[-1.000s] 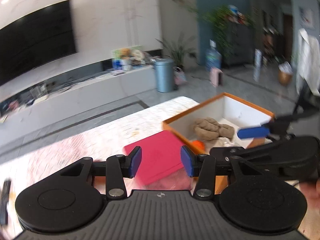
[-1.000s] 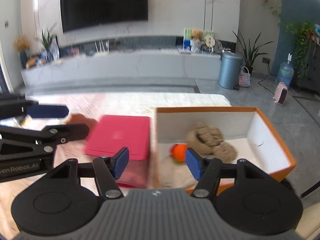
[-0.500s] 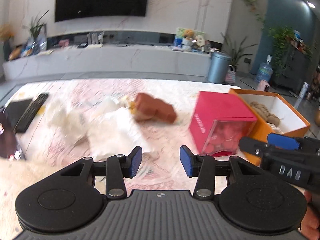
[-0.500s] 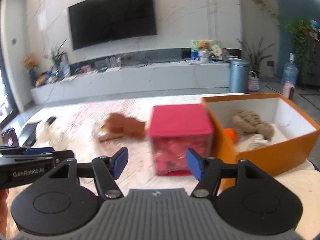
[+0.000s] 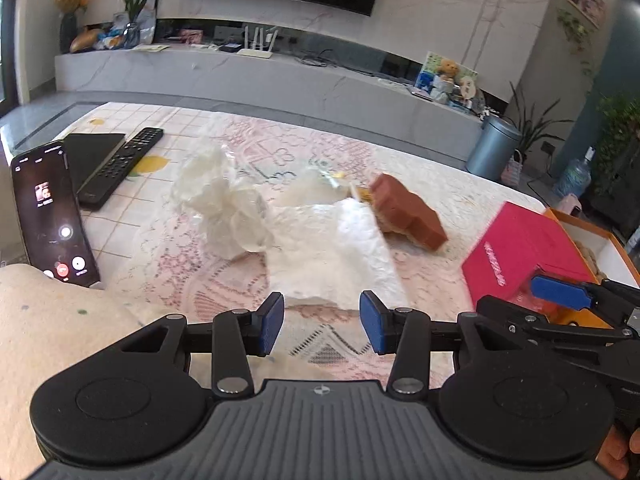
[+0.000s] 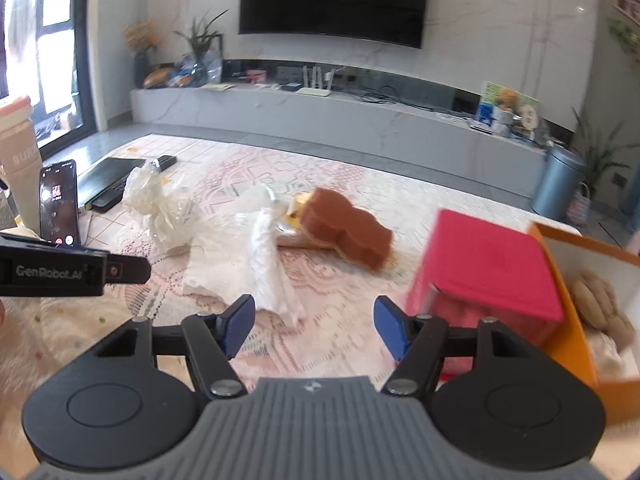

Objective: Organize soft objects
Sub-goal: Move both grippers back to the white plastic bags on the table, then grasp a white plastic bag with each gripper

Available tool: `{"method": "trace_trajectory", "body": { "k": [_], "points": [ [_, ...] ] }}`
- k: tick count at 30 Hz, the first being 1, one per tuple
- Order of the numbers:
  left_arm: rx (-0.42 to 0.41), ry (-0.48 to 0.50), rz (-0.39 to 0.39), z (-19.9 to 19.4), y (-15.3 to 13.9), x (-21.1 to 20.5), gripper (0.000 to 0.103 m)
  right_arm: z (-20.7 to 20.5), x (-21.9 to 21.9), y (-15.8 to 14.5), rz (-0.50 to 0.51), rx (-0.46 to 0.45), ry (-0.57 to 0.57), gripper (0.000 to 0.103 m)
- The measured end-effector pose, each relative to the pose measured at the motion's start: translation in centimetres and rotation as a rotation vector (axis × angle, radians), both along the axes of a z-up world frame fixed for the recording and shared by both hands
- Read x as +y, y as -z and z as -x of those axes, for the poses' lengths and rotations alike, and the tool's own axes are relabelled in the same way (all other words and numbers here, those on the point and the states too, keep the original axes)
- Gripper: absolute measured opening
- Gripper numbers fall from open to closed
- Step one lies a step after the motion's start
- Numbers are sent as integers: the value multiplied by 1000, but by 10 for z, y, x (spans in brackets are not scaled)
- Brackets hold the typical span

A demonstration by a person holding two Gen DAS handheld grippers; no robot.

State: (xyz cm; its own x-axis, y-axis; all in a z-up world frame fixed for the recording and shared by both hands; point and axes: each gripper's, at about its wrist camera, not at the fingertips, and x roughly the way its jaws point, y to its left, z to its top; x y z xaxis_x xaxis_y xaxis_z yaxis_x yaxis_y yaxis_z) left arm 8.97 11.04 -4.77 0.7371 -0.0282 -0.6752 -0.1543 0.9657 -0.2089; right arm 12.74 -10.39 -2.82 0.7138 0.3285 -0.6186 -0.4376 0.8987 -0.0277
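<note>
A white paper towel (image 5: 332, 256) (image 6: 244, 264) lies spread on the lace-covered table, just ahead of both grippers. A crumpled clear plastic bag (image 5: 216, 200) (image 6: 160, 208) sits to its left. A brown sponge (image 5: 408, 212) (image 6: 344, 232) rests behind the towel on a yellow wrapper. My left gripper (image 5: 322, 326) hovers open over the towel's near edge, nothing between its pads. My right gripper (image 6: 314, 326) is open too, empty, a little short of the towel. An orange box (image 6: 568, 292) at the right holds a beige knotted cloth (image 6: 600, 304).
A red-lidded clear box (image 5: 520, 252) (image 6: 488, 276) stands against the orange box. At the left a lit phone (image 5: 52, 216) stands upright beside a remote (image 5: 120, 164) and a dark tablet (image 5: 92, 152). A cream cushion (image 5: 48, 332) is at the near left.
Both grippers have swung left, away from the orange box, and dipped toward the towel, bag and sponge. Both stay open and empty.
</note>
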Motion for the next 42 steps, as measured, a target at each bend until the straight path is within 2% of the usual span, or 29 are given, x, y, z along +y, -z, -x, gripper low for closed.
{"method": "trace_trajectory", "body": {
  "k": [5,10,12,17,19,25,29,30,32,33,34,35,36,38,40,42],
  "points": [
    [12,-77,-18,-22,0,26,52,-33,28,14,-15,43,-29,66],
    [22,-166,-23,-56,5,48,60,-66,49,28,-25,87,-22,66],
    [36,-196,3,-68,11,57,68,-79,58,35,-31,108,-18,66],
    [80,-302,95,-85,34,76,70,-99,73,47,-30,132,-25,66],
    [87,-332,100,-91,37,79,70,-106,76,54,-25,140,-26,66],
    [55,-311,44,-107,35,75,73,-123,80,65,-44,179,-15,66],
    [50,-290,40,-119,37,77,74,-130,86,73,-52,212,-23,64],
    [47,-285,31,-121,38,77,74,-131,88,76,-47,216,-25,61],
    [46,-274,6,-124,38,75,74,-132,91,79,-47,235,-27,47],
    [44,-263,4,-125,38,75,74,-133,91,80,-53,245,-28,44],
    [45,-255,7,-126,39,75,73,-132,92,80,-57,251,-28,36],
    [53,-252,9,-128,40,76,72,-132,92,81,-55,253,-32,23],
    [61,-250,8,-130,42,76,69,-131,93,81,-52,253,-37,18],
    [64,-249,-14,-132,44,75,68,-128,94,79,-45,244,-44,11],
    [63,-244,-18,-134,45,76,65,-124,94,76,-41,231,-40,10],
    [67,-239,-20,-135,47,77,53,-121,93,71,-46,223,-37,10]
  ]
}}
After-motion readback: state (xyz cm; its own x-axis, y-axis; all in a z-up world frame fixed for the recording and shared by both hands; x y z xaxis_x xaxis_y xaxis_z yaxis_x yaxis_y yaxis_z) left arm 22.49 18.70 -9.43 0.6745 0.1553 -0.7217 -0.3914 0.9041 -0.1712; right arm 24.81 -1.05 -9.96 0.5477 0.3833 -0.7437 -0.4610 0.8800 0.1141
